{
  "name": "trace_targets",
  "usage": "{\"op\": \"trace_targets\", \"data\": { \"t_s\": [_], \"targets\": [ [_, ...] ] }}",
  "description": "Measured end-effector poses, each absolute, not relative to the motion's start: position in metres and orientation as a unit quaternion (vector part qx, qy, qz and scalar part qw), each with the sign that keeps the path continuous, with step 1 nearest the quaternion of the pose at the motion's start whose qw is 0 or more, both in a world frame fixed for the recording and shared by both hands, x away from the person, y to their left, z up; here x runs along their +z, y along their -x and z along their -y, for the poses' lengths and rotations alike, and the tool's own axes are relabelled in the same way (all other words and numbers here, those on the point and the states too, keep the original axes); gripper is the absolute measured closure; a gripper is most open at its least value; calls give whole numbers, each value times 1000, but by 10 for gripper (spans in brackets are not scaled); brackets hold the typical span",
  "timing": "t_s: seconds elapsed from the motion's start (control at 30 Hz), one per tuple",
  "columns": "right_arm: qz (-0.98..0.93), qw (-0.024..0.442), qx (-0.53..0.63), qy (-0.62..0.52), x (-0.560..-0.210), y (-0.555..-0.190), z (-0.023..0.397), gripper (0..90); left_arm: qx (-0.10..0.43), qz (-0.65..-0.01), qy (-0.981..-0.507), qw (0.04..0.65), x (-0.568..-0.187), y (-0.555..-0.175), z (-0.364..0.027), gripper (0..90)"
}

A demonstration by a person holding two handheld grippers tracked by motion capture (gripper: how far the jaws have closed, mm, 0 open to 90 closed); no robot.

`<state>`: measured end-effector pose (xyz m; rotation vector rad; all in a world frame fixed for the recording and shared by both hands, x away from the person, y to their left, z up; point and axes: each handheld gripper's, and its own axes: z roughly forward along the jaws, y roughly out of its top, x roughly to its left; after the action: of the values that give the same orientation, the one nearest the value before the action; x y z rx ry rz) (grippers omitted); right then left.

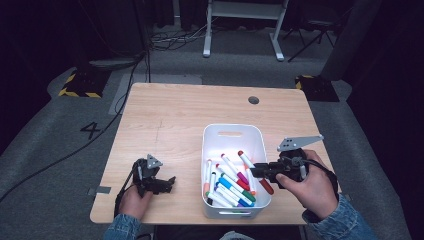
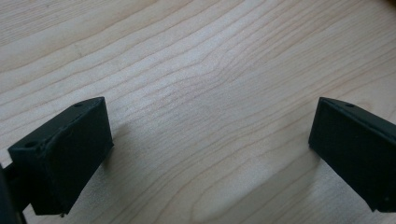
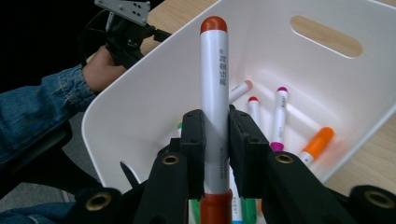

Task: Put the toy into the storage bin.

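Nearest the person, at the front rim of the white bin (image 1: 233, 129), the right claw (image 1: 254, 171) is pinching a red-capped marker (image 1: 255, 172) across the middle of its white barrel, both black pads pressed flat on it; in the right gripper view the marker (image 3: 214, 84) stands straight up between the pads with a red end below the grip and the rounded red cap above, so its long axis runs crosswise to the squeeze, which I judge is what keeps it from swivelling as it is carried. In the high view that same marker lies slanted just above the heap of markers (image 1: 227, 187) in the bin, one red end aimed toward the bin's far wall and its left side, the other toward its near right corner, lifted clear of the pile rather than resting in it, which suggests it is being picked out. To the left of the bin, well apart from it, the left claw (image 1: 170, 181) rests low over the bare table (image 1: 165, 112) with its jaws spread wide and nothing between them, plain wood grain showing through the gap in the left gripper view (image 2: 210, 140); it looks parked there to stay out of the way. Beyond the bin the table's far half lies bare save a small dark grommet (image 1: 253, 100)
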<state>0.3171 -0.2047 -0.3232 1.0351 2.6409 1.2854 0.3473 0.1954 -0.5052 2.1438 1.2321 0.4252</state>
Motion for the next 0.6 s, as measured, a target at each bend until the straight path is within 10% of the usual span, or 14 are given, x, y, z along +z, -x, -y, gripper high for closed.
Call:
{"op": "trace_targets", "data": {
  "t_s": [0.6],
  "targets": [
    [-882,-4,357,-309,-339,-315,184,770,161,-467,-812,311,-505,-347,-195,0]
  ]
}}
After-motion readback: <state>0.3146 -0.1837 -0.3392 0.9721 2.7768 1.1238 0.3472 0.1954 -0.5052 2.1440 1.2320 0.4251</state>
